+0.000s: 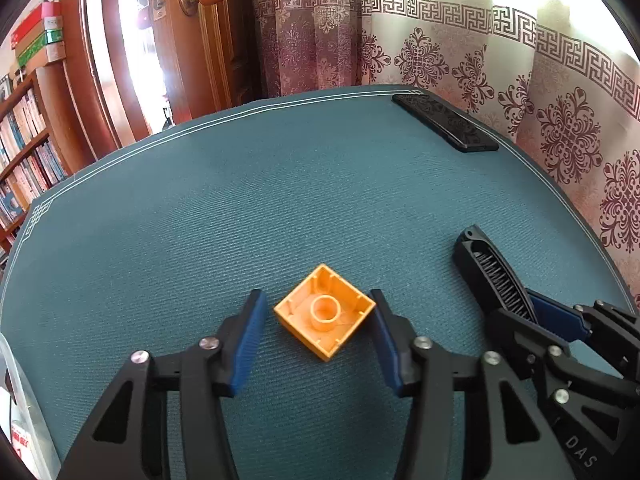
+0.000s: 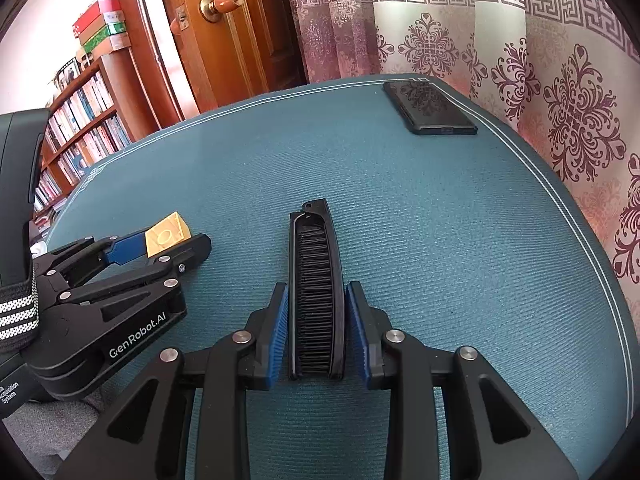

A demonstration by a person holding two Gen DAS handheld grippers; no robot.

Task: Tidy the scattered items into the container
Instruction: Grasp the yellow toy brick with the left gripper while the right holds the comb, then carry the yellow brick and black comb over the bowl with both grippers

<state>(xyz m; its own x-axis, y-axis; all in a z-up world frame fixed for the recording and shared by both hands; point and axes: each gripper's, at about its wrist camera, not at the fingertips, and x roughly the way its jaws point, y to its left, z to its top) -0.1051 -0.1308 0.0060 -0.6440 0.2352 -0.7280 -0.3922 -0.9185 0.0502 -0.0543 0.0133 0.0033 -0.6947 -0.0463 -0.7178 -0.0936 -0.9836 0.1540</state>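
Lower centre: left gripper (image 1: pixel 320 320) open astride one orange block (image 1: pixel 325 316); right gripper (image 2: pixel 316 328) open astride one black comb (image 2: pixel 316 292); one phone (image 2: pixel 430 108) upper right.

I am in a home — a lived-in room, not a lab. A wooden door (image 2: pixel 236 32) with a round knob (image 2: pixel 224 2) stands beside patterned curtains (image 2: pixel 540 60). A bookshelf (image 2: pixel 80 128) is crammed with books, boxes (image 2: pixel 104 26) stacked on top — and a phone (image 2: pixel 430 108) lies on the teal table mat (image 2: pixel 440 220).

Bright backlit curtain (image 1: pixel 500 40) — fisheye-warped edges.
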